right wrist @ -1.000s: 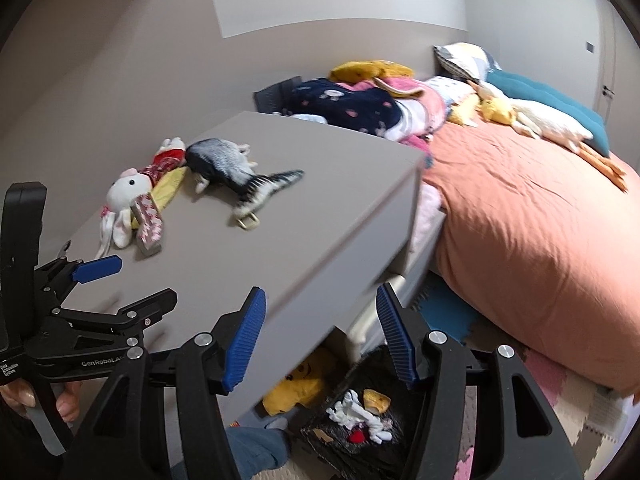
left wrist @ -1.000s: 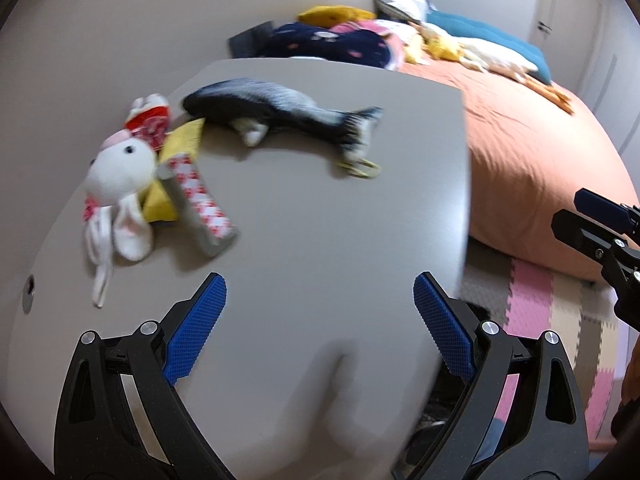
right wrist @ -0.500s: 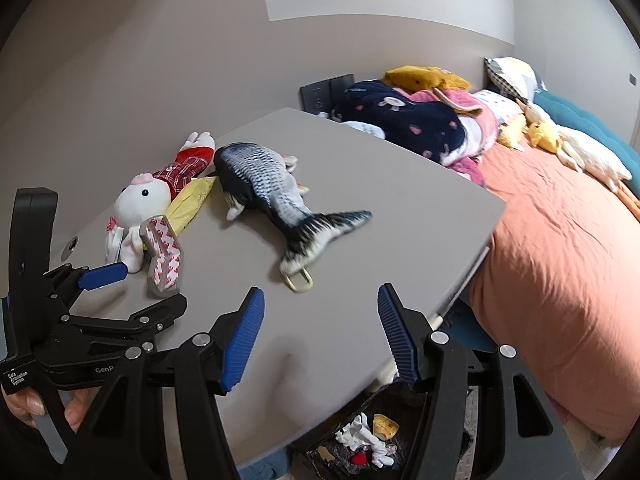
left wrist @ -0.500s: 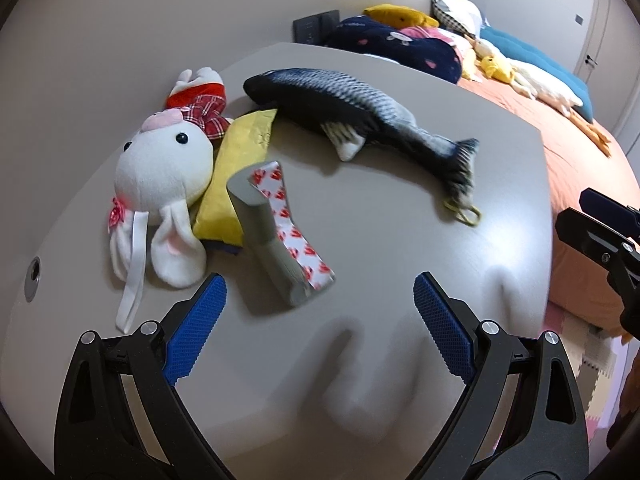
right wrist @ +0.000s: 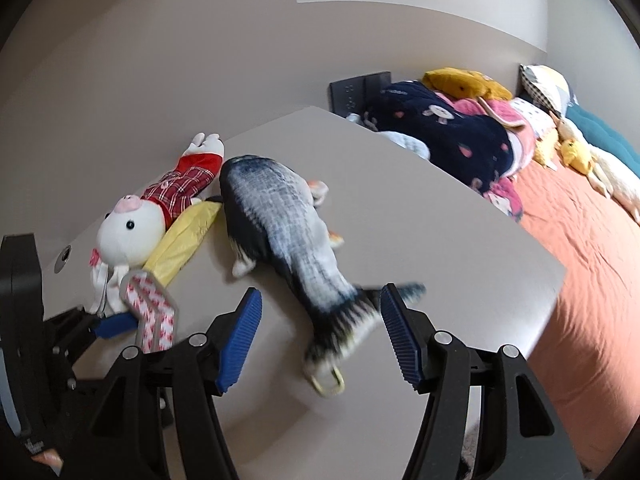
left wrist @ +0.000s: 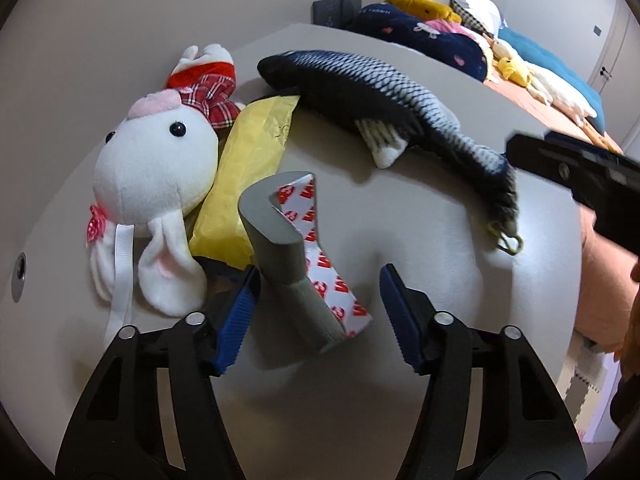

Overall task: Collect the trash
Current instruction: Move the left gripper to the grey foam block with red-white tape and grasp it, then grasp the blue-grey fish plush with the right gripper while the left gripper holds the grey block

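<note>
A grey foam strip with red-and-white backing point(left wrist: 298, 248) lies on the grey table point(left wrist: 420, 380); it also shows in the right wrist view point(right wrist: 150, 312). My left gripper point(left wrist: 320, 316) is open, its jaws on either side of the strip's near end. A yellow wrapper point(left wrist: 248, 168) lies behind the strip, partly under the toys. My right gripper point(right wrist: 320, 332) is open above the tail of a plush fish point(right wrist: 280, 232).
A white plush rabbit point(left wrist: 152, 184) lies left of the strip and the plush fish point(left wrist: 380, 112) behind it. The table's right edge borders a bed with an orange cover point(right wrist: 592, 280), piled clothes point(right wrist: 452, 128) and pillows.
Both grippers have moved forward over the table. The left one has come down around the strip's near end. The right one has come over the fish's tail, away from the bin on the floor.
</note>
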Demonstrator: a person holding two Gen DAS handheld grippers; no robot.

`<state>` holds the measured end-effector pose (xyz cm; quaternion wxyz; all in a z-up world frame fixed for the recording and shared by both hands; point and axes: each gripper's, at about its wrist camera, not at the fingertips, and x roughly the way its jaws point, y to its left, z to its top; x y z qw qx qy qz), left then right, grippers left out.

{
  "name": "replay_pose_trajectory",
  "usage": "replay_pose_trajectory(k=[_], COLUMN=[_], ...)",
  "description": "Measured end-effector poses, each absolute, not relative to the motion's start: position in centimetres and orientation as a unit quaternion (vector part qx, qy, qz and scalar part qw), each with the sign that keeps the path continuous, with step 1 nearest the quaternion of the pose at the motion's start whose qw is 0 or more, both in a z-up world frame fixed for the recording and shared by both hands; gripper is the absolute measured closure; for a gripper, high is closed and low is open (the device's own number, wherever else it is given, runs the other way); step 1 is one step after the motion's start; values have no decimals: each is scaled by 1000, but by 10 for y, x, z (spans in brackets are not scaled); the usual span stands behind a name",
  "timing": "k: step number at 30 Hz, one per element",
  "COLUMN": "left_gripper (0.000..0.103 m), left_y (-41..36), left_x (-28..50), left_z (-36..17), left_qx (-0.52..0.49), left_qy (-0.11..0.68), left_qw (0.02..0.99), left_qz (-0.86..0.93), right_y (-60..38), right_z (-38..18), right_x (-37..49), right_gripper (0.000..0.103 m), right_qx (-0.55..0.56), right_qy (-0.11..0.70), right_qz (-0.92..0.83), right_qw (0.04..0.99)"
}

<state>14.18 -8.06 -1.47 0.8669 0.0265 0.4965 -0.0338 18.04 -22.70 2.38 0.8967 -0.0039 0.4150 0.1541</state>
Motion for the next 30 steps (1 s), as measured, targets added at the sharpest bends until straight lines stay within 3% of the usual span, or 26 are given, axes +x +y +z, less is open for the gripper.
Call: replay_pose_trajectory(k=[4,6,23,26,30], left_gripper=[55,68,69,69,69], left_y=[-76,-73,-56,-56,-55], left_x=[146,147,137,135,134], left_z=[-17,-16,3,4,5], left_qx=[29,28,7,6,5], left_qy=[497,495,474,472,470], left_qw=[867,868,878,879,880], left_qz=[-32,-33,-69,-69,-70], right_y=[-211,-201,-156,-156,-155], right_z=[24,24,0,-5,-5], right_x=[203,213,260,261,259], right_gripper=[39,39,35,46,71], right_qx=[-5,-8,-59,-52,-46], right_qy=[420,423,469,477,478], right_qz=[168,174,158,167,177], right_qw=[892,889,867,861,859])
